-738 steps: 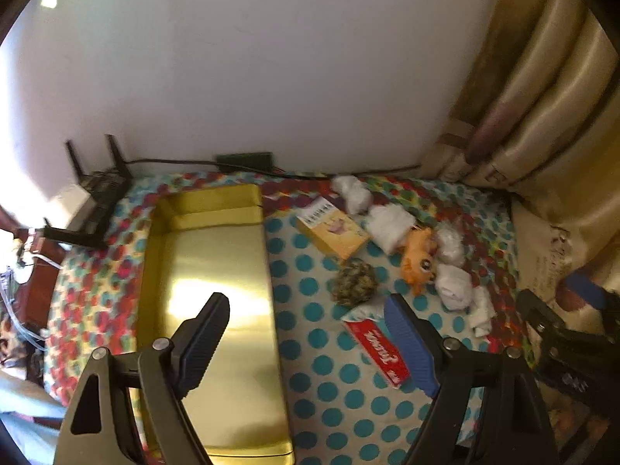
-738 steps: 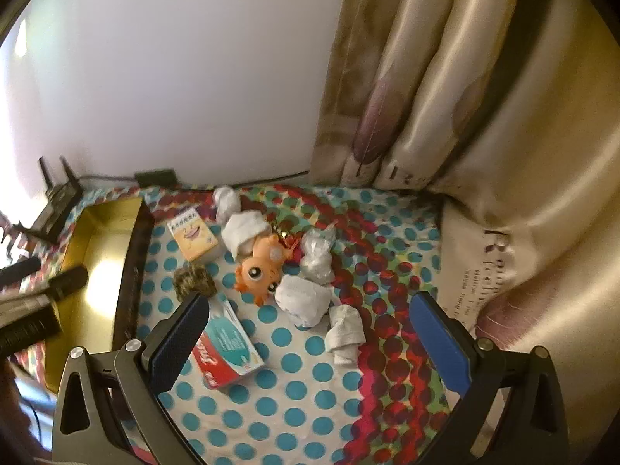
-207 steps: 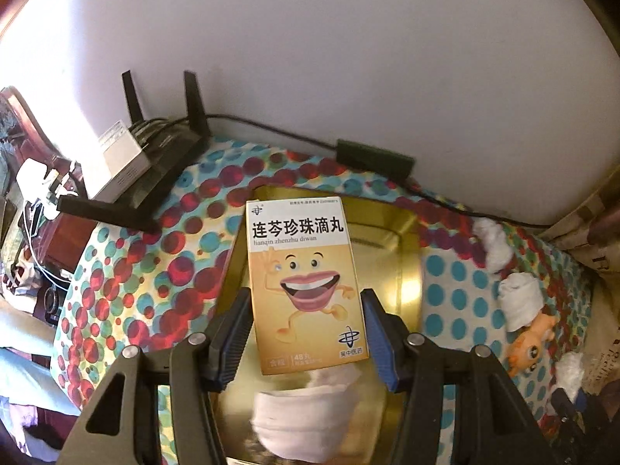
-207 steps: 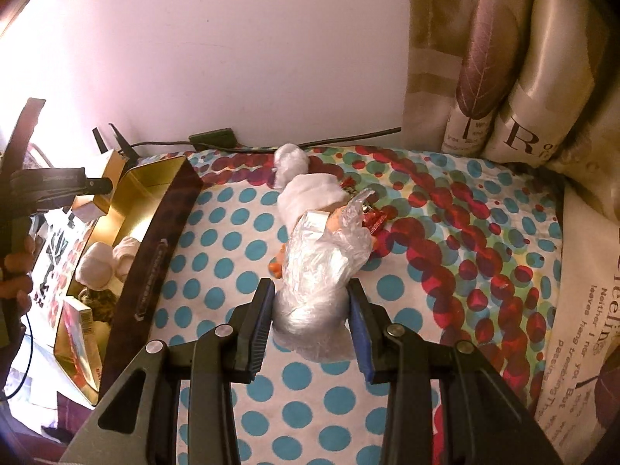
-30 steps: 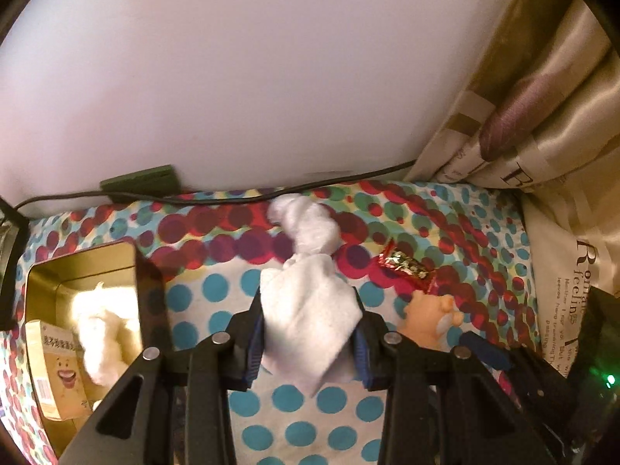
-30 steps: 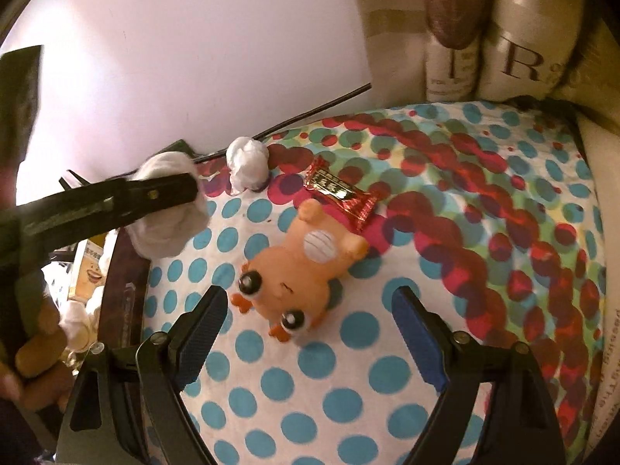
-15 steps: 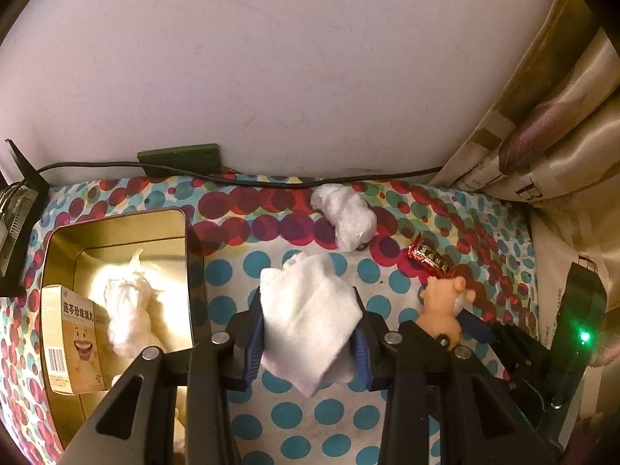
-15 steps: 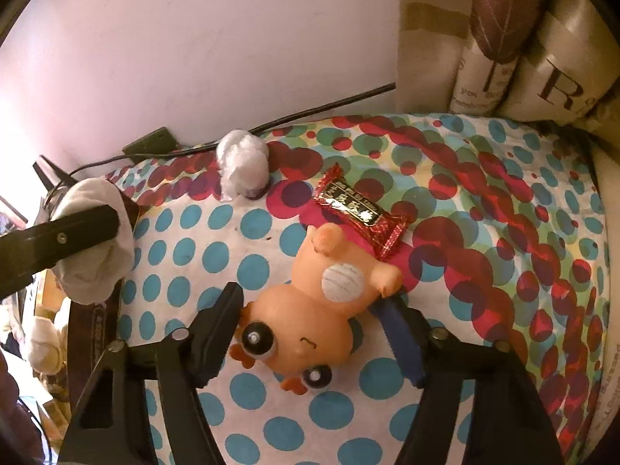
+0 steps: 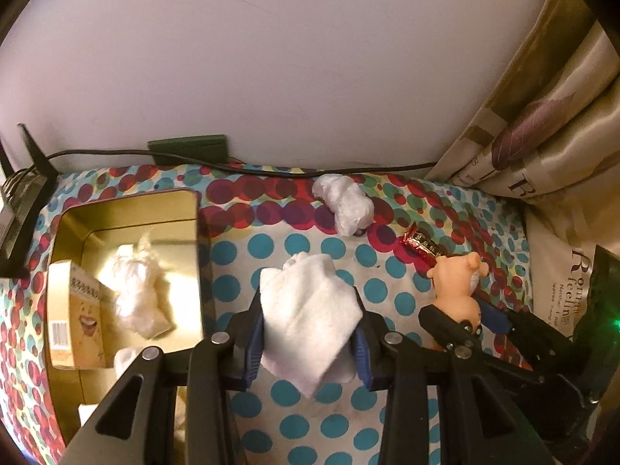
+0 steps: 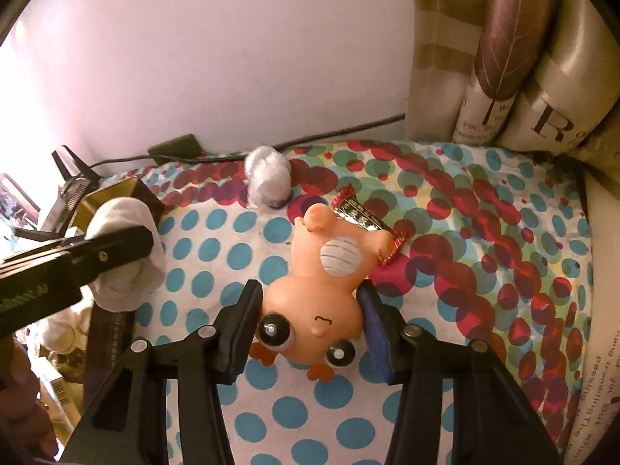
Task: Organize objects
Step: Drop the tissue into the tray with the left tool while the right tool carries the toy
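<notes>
The left gripper is pinched tight on a white folded cloth, holding it above the dotted tablecloth just to the right of the gold tin, which already holds a yellow medicine box and a crumpled white wad. The right gripper has just been closing its jaws, and the orange toy animal lies upside down between them; both blue pads look to be against the sides of its round head, though whether it is clear of the cloth underneath I cannot tell from this angle. Behind the toy a red candy wrapper touches its feet, and a white plastic-wrapped bundle sits near the wall. The step in hand appears to be carrying both items to the tin. To do it well, the right jaws should squeeze firmly before rising much, since the rounded, smooth head could squirt out of a light pinch. The left hand should go first, moving over the tin's rim and letting go low into a free spot beside the wad, so the two tools do not collide over the narrow tin.
</notes>
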